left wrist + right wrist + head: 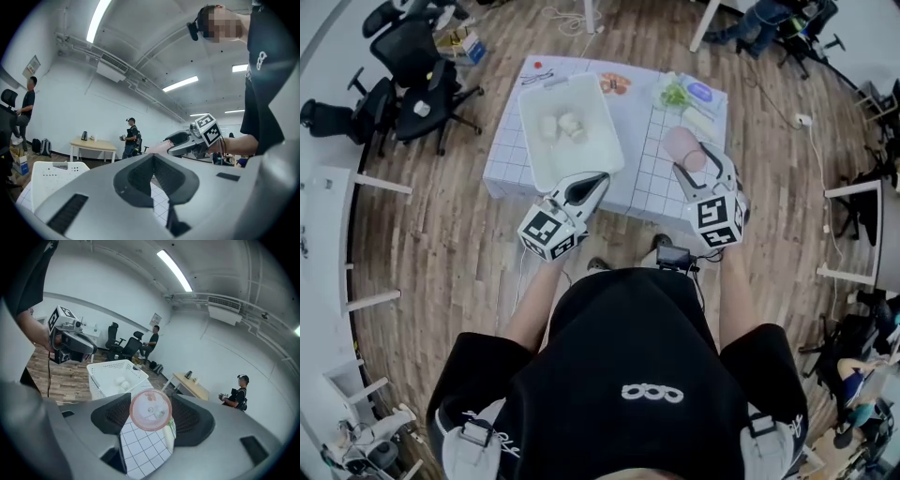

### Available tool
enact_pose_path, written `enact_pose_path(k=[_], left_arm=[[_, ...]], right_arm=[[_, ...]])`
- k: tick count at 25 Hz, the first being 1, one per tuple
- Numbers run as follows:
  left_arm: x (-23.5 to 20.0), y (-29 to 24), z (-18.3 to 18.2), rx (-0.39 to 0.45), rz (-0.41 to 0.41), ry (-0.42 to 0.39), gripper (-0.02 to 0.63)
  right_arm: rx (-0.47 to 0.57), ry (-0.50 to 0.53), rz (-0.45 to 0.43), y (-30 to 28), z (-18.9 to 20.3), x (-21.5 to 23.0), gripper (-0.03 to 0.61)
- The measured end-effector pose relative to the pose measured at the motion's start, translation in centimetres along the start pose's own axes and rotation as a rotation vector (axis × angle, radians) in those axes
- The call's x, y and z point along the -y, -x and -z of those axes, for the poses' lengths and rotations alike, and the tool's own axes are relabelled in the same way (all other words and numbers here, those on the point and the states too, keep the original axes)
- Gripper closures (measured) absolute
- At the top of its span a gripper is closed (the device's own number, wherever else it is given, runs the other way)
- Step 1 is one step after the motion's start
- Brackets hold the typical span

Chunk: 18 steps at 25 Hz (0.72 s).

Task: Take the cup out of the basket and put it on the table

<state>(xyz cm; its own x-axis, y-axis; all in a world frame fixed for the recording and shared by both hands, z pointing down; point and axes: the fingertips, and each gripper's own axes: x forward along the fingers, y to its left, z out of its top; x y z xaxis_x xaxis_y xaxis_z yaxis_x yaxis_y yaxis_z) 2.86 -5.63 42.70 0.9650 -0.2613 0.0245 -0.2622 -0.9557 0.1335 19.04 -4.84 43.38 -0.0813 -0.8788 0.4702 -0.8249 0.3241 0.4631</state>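
A translucent pink cup (682, 146) is held over the right part of the grid-patterned table (647, 183), outside the basket. My right gripper (697, 161) is shut on it. In the right gripper view the cup (151, 410) fills the gap between the jaws, round face toward the camera. The white perforated basket (534, 150) stands on the table's left half, with two pale items (562, 125) inside. My left gripper (598, 178) hovers at the basket's near right corner, shut and empty. In the left gripper view its tips (152, 157) meet.
At the table's far right lie a green item (675, 94), a bluish dish (699, 91) and an orange-printed item (615, 82). Black office chairs (412, 84) stand to the left on the wooden floor. People stand in the distance by a small table (93, 144).
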Motion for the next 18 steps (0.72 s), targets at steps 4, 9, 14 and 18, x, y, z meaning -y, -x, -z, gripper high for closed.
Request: enact_pose_path(k=[4,9,14,18], left_arm=[[1.2,-4.5,0.4,-0.019,0.036,0.006,0.606],[3.2,-9.1,0.6,-0.027,0.061,0.011,0.605],[4.5,-12.3,0.9,-0.043,0.06,0.017,0.605],[5.0,-14.0,1.2,-0.044,0.034,0.013,0.606]], right_arm=[[-0.043,-0.034,0.017,1.1,4.1,3.1,0.305],[-0.089,-0.051,0.01,2.0,8.4,6.3,0.305],[-0.109,-0.065,-0.026,1.6,11.5,8.3,0.305],[-0.13,-0.078,-0.07,0.5,14.1,9.0,0.305]])
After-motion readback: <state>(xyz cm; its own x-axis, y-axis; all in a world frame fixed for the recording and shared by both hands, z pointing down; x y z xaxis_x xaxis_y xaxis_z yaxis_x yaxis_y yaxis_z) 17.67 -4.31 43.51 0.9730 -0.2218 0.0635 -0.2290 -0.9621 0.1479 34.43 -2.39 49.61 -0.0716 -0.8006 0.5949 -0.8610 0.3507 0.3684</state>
